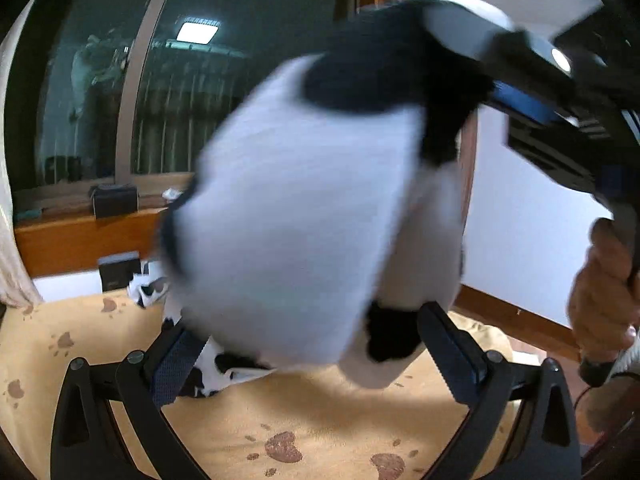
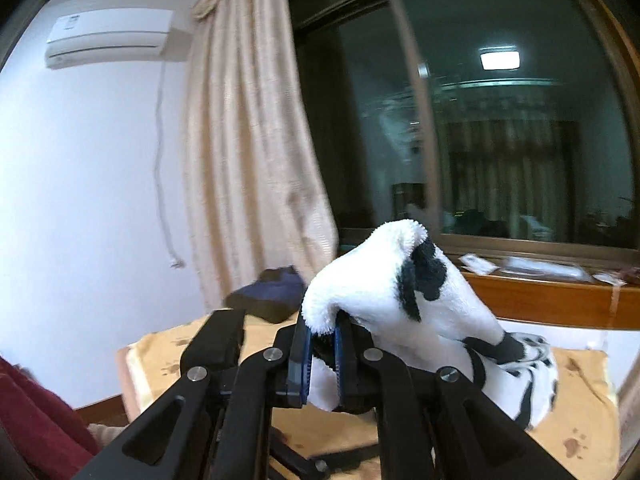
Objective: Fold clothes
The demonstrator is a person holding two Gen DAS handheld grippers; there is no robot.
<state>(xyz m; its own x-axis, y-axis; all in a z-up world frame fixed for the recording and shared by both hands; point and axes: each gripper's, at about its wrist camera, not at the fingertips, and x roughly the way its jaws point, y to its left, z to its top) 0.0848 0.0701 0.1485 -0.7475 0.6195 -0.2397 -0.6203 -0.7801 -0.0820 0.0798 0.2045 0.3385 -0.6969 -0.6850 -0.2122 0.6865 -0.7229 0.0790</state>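
Mid-fold at most: fluffy white, black-spotted fleece garment [image 2: 384, 280] lifted off tan paw-print blanket [image 1: 280, 412], unfolded, clamped in right gripper [image 2: 322, 344]; left gripper [image 1: 316, 344] spread apart w/ cloth betw. fingers.

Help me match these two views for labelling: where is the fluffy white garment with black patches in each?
Left wrist: the fluffy white garment with black patches fills the centre, blurred, hanging from the right gripper at upper right.
Right wrist: it sits centre to lower right, clamped in the fingers.
Shared landmark: the dark window's ceiling-light reflection.

A beige curtain [image 2: 256, 152] hangs between the wall air conditioner [image 2: 108, 36] and a dark window [image 2: 500, 112].
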